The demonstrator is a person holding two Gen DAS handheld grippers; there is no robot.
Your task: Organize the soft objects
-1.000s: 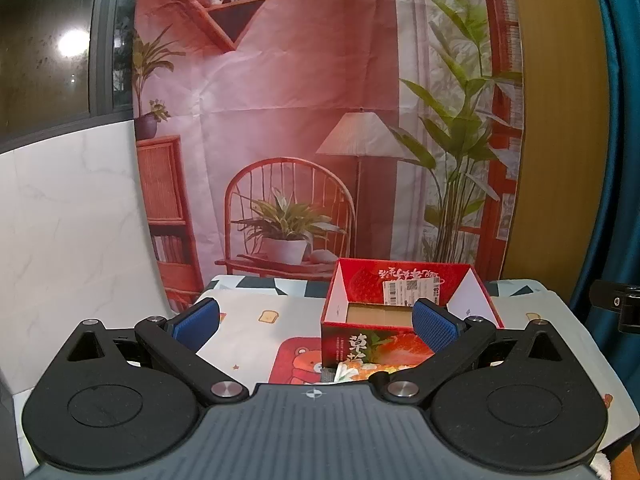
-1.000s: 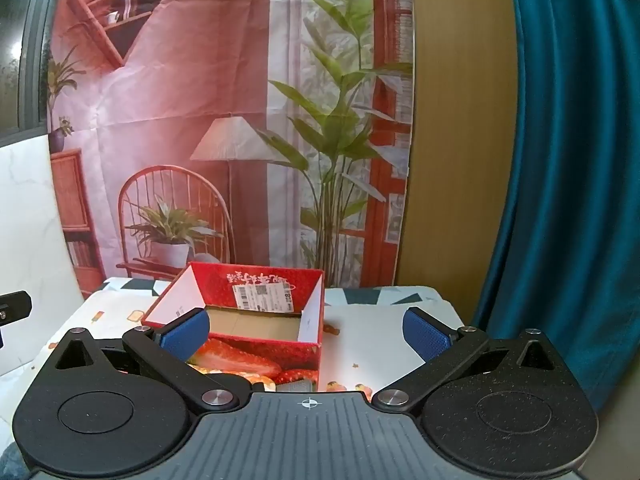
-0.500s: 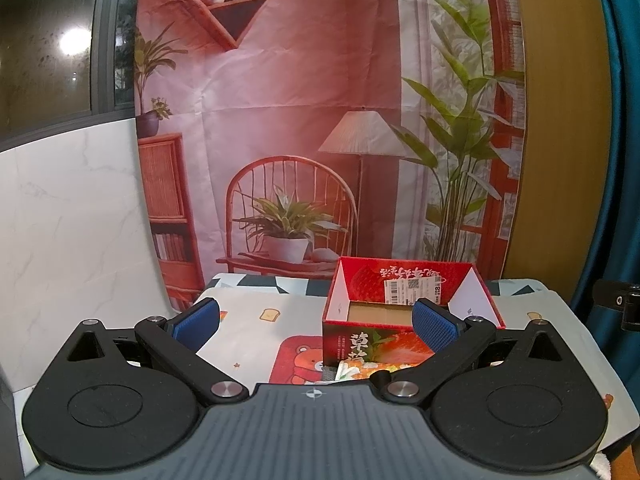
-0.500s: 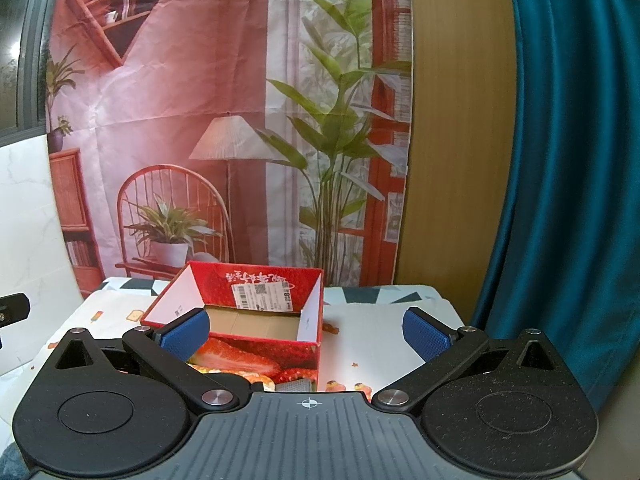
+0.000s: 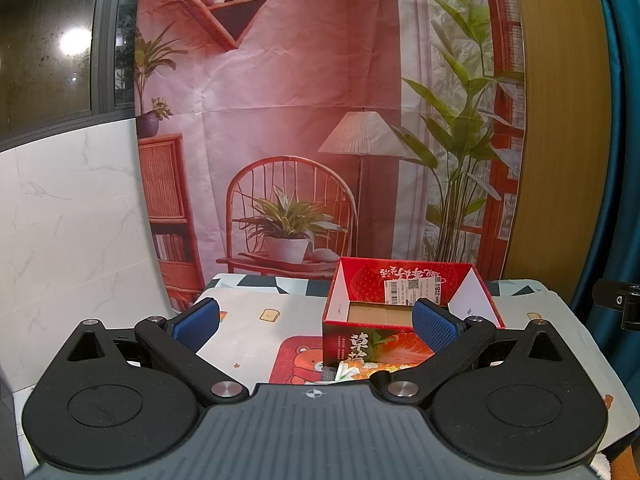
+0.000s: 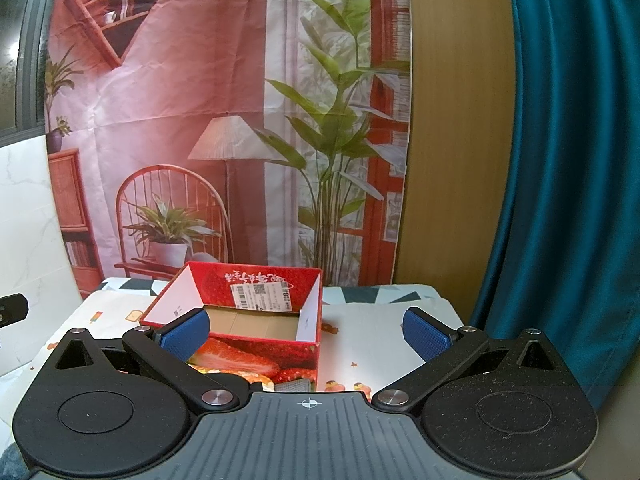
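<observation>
An open red strawberry-print cardboard box point(image 5: 404, 284) stands on the table, its brown floor bare; it also shows in the right wrist view point(image 6: 256, 280). My left gripper point(image 5: 316, 320) is open and empty, held in front of and left of the box. My right gripper point(image 6: 306, 330) is open and empty, in front of the box's right corner. A small pale and grey item point(image 5: 344, 372) lies against the box's near face, mostly hidden by the gripper body; it also shows in the right wrist view point(image 6: 292, 386). No other soft object is clearly visible.
The table carries a cartoon-print cloth point(image 5: 260, 316) with a red bear patch point(image 5: 300, 360). A printed room backdrop point(image 5: 300, 120) hangs behind. A white marble panel point(image 5: 72, 220) stands left; a teal curtain point(image 6: 568, 160) hangs right. The other gripper shows at the edge point(image 5: 618, 304).
Both grippers have stayed almost still, with only a slight drift. Both stay open and empty.
</observation>
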